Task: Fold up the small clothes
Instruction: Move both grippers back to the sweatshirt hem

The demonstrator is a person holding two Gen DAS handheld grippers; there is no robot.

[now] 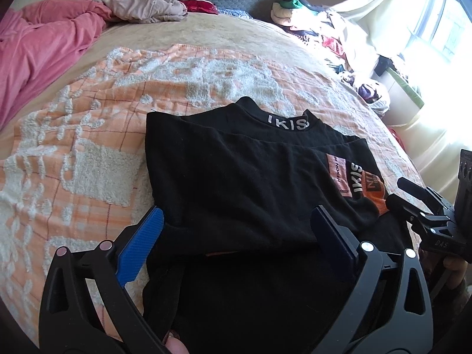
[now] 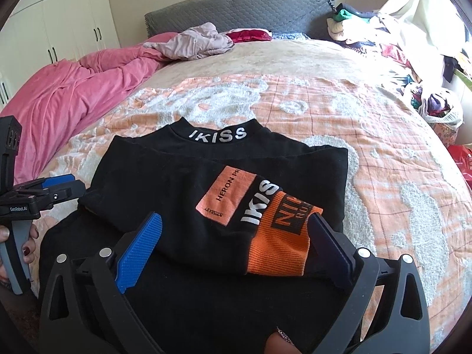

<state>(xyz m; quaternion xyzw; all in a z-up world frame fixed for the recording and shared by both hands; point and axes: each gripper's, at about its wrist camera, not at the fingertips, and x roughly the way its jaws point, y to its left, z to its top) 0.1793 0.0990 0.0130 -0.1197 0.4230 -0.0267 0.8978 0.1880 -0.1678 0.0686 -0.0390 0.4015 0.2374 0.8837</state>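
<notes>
Both tools off the half-folded black top

On the bed, my left tool and right tool stand wide open, holding nothing, above the black top lying on the orange blanket. The folded-over sleeve could slide back, I think, if a finger catches the loose cloth.

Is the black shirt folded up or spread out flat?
Folded. The black shirt has its sleeves tucked across the front, the orange cuff lying on top.

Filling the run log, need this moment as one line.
stage: fold laid down | left gripper: open, empty | right gripper: open, empty | black top: folded on orange blanket, collar far side
</notes>
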